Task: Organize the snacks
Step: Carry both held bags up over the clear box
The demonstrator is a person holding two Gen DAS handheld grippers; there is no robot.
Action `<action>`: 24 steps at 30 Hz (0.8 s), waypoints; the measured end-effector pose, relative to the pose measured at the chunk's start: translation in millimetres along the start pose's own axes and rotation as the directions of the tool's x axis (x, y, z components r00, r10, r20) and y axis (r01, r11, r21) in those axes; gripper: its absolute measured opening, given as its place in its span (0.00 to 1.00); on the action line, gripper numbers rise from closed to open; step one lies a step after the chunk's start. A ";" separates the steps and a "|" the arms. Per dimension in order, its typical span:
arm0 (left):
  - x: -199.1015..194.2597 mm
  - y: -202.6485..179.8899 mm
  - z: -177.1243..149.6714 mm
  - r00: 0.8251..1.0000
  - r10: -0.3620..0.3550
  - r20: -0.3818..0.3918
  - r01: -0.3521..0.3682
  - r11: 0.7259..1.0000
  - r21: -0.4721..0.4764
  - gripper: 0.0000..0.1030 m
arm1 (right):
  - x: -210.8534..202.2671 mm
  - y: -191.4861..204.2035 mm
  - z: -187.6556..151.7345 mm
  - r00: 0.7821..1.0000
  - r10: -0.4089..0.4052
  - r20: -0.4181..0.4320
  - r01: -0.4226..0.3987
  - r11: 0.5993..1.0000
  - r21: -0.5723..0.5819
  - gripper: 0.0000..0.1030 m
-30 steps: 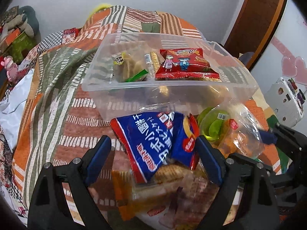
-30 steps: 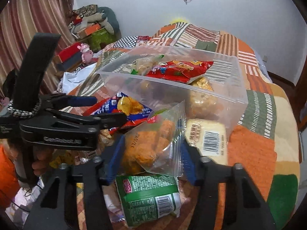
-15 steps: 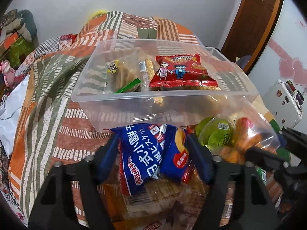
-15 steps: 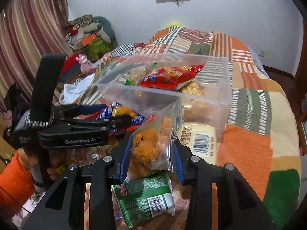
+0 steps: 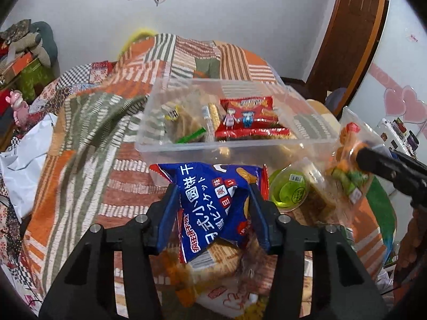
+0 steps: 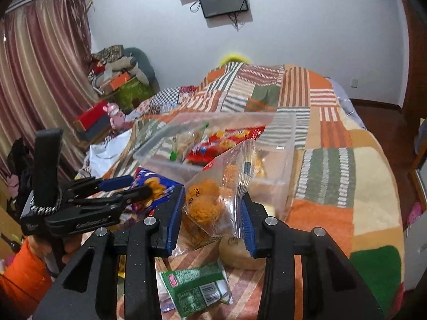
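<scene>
Blue pads of my left gripper [image 5: 214,214] are closing on the blue biscuit packet [image 5: 213,208], now raised off the pile; my right gripper [image 6: 210,214] pinches the clear bag [image 6: 221,194], lifted too. Beyond sits the plastic bin [image 5: 234,149].

A bed [image 6: 333,160] under a patchwork quilt of orange, green and striped squares fills the middle of the room. The far wall [image 6: 307,34] is plain white, with a dark screen [image 6: 224,0] mounted high and cables hanging below it. Striped reddish curtains [image 6: 34,80] hang at the left, beside a pile of boxes and cushions [image 6: 120,74]. At the right stands a brown wooden door [image 5: 352,37] on dark floor [image 6: 379,109].
</scene>
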State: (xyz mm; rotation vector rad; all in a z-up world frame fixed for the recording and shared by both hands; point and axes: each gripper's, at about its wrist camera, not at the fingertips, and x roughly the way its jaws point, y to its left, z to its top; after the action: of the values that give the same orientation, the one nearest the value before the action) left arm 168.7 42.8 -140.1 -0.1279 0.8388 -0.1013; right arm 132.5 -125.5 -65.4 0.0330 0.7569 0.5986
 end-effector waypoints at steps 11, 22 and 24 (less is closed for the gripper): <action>-34.5 -1.3 20.9 0.996 -0.036 0.077 0.036 0.999 -0.004 0.13 | -13.9 -6.9 27.9 0.995 -0.030 0.097 0.029 0.999 0.012 0.35; -21.7 7.1 29.1 0.998 0.000 0.055 0.000 1.000 -0.009 0.58 | -6.3 -17.8 38.4 0.994 -0.041 0.104 0.038 0.999 0.034 0.35; -13.9 11.8 22.4 0.999 0.016 0.043 -0.014 0.999 -0.028 0.73 | -5.0 -20.0 37.5 0.995 -0.040 0.097 0.036 0.999 0.039 0.35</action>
State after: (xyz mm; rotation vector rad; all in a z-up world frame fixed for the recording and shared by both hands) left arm 176.7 58.1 -116.9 -0.1496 0.7980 -0.0724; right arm 164.2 -138.0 -39.4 0.0814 0.6726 0.5430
